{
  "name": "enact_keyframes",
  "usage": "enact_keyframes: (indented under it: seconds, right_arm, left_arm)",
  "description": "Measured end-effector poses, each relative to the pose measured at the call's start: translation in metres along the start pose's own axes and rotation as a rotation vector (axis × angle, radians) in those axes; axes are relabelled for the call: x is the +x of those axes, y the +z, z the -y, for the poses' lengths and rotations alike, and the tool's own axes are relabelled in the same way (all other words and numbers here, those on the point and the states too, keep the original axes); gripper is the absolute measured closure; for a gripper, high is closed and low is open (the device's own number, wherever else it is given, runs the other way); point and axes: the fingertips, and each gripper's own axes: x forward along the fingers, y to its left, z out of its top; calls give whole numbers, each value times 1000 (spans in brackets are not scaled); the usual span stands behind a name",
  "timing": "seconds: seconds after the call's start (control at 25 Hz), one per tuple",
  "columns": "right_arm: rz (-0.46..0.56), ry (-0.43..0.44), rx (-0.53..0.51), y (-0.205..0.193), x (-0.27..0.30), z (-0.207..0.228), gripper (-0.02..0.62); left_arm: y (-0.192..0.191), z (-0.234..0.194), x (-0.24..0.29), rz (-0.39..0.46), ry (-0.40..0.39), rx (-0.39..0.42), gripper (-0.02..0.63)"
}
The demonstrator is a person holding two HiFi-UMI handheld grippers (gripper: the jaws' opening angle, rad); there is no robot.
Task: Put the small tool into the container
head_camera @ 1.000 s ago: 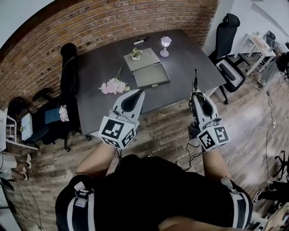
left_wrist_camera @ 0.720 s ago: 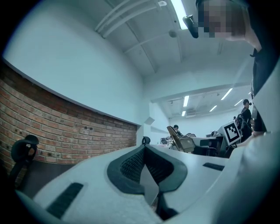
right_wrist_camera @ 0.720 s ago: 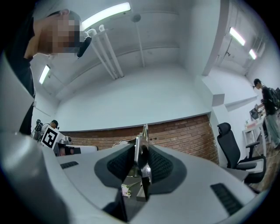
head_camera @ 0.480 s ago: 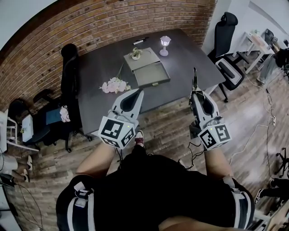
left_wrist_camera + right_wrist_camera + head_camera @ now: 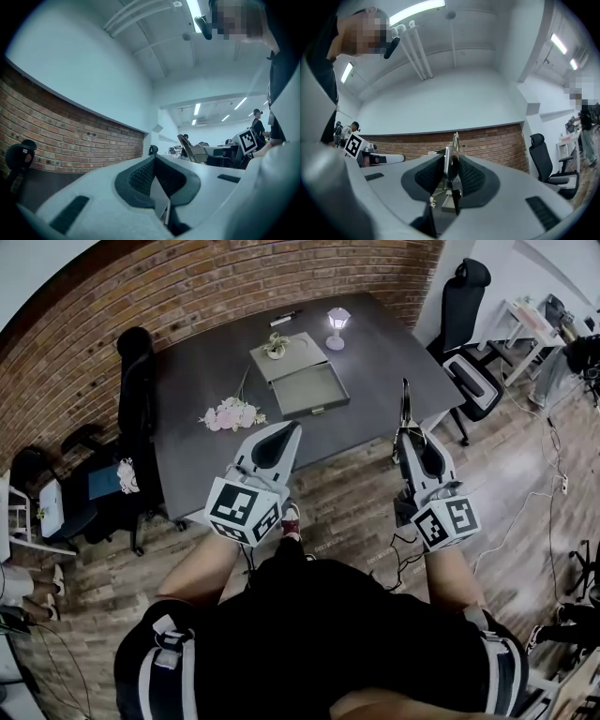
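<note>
Pinching the slim, flat metal small tool between ribbed dark pads, the right gripper is full; the left gripper has its jaws together, empty.

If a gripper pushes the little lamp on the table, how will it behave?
The lamp has a wide head over a slimmer stem, so it probably tips rather than slides. It looks small, so likely light. Its pale head may be fragile.

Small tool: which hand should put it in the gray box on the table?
Right. The right gripper is clamped on the small tool, which sticks out past its tips. The left gripper is shut and empty. The gray box sits open on the table ahead.
</note>
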Motion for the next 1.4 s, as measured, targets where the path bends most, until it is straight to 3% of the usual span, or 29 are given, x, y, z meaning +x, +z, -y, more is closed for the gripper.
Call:
enact_keyframes:
  seconds: [0.6, 1.4]
  right_arm:
    - [-13, -48, -13, -21, 52, 22, 500]
    - [-60, -37, -10, -59, 210, 57, 501]
  left_arm:
    - [-18, -49, 37, -14, -14, -16, 597]
    - [-41, -183, 123, -45, -26, -89, 597]
